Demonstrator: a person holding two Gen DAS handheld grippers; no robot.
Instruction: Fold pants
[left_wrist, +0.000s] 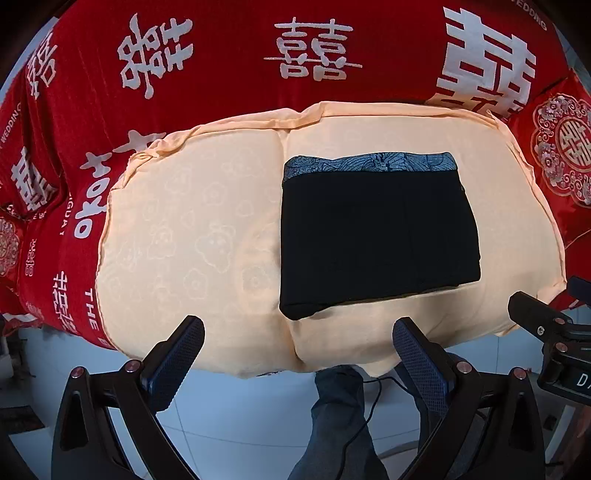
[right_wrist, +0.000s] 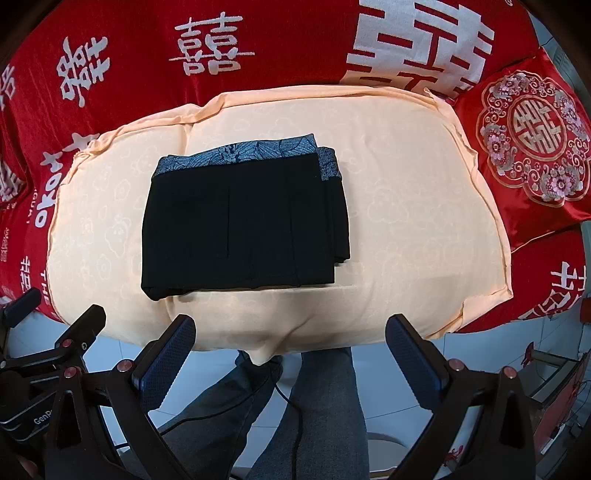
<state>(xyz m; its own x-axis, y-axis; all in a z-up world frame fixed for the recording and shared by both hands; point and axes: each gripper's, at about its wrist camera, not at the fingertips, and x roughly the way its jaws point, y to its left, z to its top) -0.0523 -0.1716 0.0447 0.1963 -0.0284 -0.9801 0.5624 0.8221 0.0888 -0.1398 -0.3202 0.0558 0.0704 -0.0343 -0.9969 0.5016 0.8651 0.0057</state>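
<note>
Black pants (left_wrist: 376, 236) with a blue patterned waistband lie folded into a compact rectangle on a peach quilt (left_wrist: 184, 229); they also show in the right wrist view (right_wrist: 243, 225), waistband at the far side. My left gripper (left_wrist: 297, 332) is open and empty, held back over the quilt's near edge, apart from the pants. My right gripper (right_wrist: 290, 330) is open and empty, also at the near edge in front of the pants. The right gripper's body shows in the left wrist view (left_wrist: 554, 332).
The peach quilt (right_wrist: 424, 221) lies on a bed with a red cover (left_wrist: 221, 85) printed with white characters. A red embroidered pillow (right_wrist: 532, 140) sits at the right. The person's legs (right_wrist: 317, 406) and a cable (right_wrist: 295, 424) are below, over a pale tiled floor.
</note>
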